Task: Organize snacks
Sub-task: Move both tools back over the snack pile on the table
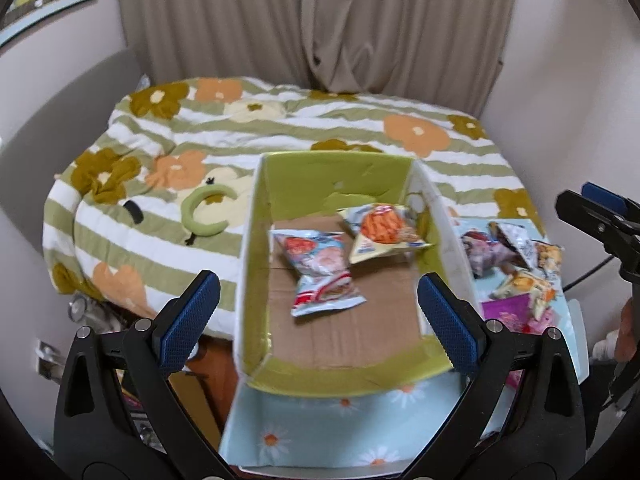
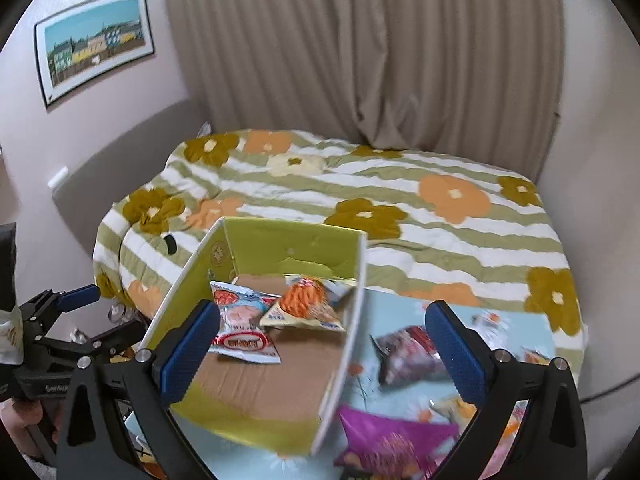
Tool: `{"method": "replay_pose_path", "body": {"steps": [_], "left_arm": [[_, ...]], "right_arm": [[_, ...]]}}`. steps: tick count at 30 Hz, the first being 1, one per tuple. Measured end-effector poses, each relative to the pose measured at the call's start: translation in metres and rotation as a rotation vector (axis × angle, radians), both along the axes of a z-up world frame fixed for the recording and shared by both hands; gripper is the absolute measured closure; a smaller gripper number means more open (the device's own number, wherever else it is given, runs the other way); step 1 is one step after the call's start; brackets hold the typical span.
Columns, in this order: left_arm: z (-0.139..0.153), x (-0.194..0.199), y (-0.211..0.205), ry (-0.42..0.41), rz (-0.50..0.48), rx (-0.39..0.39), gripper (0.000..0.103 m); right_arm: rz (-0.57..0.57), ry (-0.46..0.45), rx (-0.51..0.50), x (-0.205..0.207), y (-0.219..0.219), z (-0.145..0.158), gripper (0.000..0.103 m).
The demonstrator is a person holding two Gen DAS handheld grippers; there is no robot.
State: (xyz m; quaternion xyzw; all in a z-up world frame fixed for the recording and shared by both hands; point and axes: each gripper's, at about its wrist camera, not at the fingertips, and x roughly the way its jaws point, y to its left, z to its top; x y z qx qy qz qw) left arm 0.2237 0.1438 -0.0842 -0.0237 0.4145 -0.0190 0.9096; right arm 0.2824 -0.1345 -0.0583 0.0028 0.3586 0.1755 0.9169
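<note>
An open cardboard box (image 1: 256,264) (image 2: 240,416) with green inner walls stands on a light blue daisy cloth. Inside lie a red-and-white snack packet (image 1: 320,272) (image 2: 244,328) and an orange-printed packet (image 1: 384,232) (image 2: 308,304). Several loose packets (image 1: 516,260) lie right of the box, among them a dark one (image 2: 408,352) and a purple one (image 2: 392,440). My left gripper (image 1: 316,316) hovers open over the box with nothing in it. My right gripper (image 2: 322,348) is open and empty above the box's right wall; the same gripper (image 1: 600,216) shows at the left wrist view's right edge.
A bed with a green-striped floral quilt (image 1: 280,128) (image 2: 440,216) lies behind the box. A green curved headband (image 1: 200,212) rests on the quilt. Beige curtains (image 1: 320,20) hang behind. A framed picture (image 2: 92,40) is on the left wall. A hand (image 2: 24,428) holds the left gripper.
</note>
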Motion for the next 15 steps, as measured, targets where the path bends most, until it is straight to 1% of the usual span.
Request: {"method": "replay_pose_path", "body": {"steps": [4,9,11,15], "left_arm": [[0.005,-0.023,-0.027,-0.018,-0.016,-0.013,0.004],[0.003,-0.050,-0.063,-0.016,-0.005,-0.044,0.004],[-0.002,-0.061,-0.083,-0.005,-0.002,-0.055,0.004],[-0.014,-0.080,-0.124,0.023,-0.012,-0.072,0.004]], "right_arm": [[-0.070,-0.037,-0.008,-0.035,-0.041,0.007,0.001],[-0.119,-0.055,-0.004,-0.071,-0.096,0.001,0.001],[-0.127,-0.050,0.000,-0.083,-0.118,-0.004,0.001],[-0.134,-0.006,0.003,-0.102,-0.160,-0.022,0.001]]}}
